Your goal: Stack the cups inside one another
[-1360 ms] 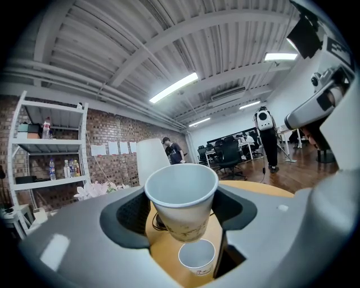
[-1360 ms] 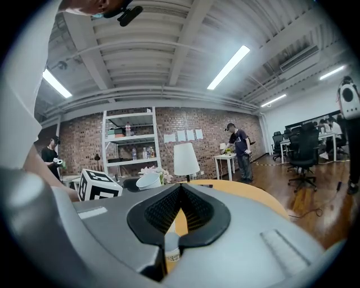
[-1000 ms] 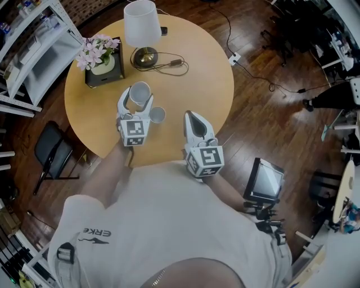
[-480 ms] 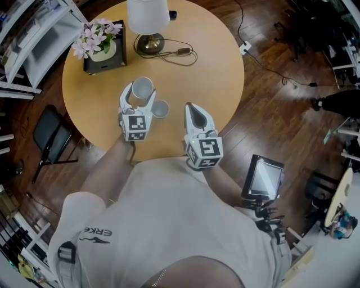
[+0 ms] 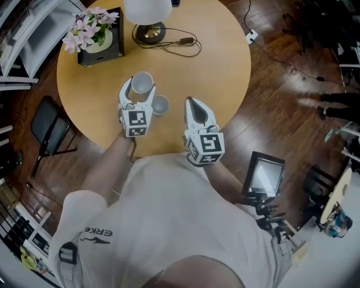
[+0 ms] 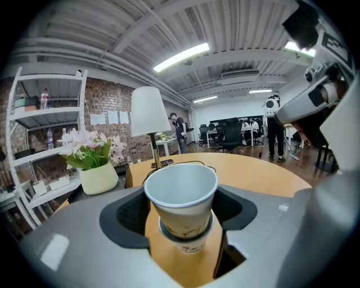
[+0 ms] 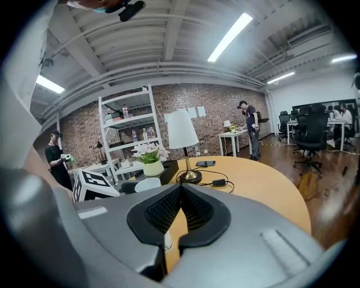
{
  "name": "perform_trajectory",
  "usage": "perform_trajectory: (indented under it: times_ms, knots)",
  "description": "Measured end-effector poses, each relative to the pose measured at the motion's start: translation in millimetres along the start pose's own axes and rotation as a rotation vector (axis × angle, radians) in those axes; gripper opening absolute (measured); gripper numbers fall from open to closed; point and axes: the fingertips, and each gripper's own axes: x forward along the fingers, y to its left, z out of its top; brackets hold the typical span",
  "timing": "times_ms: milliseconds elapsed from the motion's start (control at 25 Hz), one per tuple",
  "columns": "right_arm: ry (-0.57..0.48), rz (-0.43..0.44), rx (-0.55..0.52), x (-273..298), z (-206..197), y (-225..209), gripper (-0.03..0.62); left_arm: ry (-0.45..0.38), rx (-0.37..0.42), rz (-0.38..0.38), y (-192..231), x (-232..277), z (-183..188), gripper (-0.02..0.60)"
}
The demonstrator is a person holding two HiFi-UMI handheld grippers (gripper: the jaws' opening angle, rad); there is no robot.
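A round wooden table (image 5: 214,67) carries white paper cups. My left gripper (image 5: 139,87) is shut on one cup (image 5: 142,81), its fingers at either side of the wall. In the left gripper view this held cup (image 6: 181,185) sits with its bottom inside the rim of a second cup (image 6: 188,243), whose base looks to rest on the table. A third cup (image 5: 160,104) stands loose just right of the left gripper's right finger. My right gripper (image 5: 189,102) hovers to the right of that cup, shut with nothing in it; its pads (image 7: 194,211) meet.
At the table's far side stand a white-shaded lamp (image 5: 147,11) with its cable (image 5: 180,42) and a flower pot on a black box (image 5: 95,36). A black chair (image 5: 48,126) stands left of the table, and a monitor (image 5: 264,174) is on the floor at right.
Both grippers have come down toward the table top. The left one still has the cup between its jaws. The right one stays shut.
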Motion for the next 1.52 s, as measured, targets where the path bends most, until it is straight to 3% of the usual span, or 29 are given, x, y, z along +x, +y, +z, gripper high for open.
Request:
perform_trajectory:
  times_ms: [280,840,1040,1520]
  knots:
    - [0.026,-0.006,0.012,5,-5,-6,0.014,0.037,-0.016,-0.001,1,8,-16,0.339]
    - [0.04,-0.006,0.015,13,-8,-7,0.014,0.021,-0.062,-0.06,-6,11,-15,0.341]
    - [0.04,-0.004,0.017,16,-8,-6,0.014,0.035,-0.069,-0.084,-8,12,-20,0.371]
    - [0.036,0.0,0.016,16,-7,-5,0.014,0.022,-0.063,-0.084,-7,9,-16,0.387]
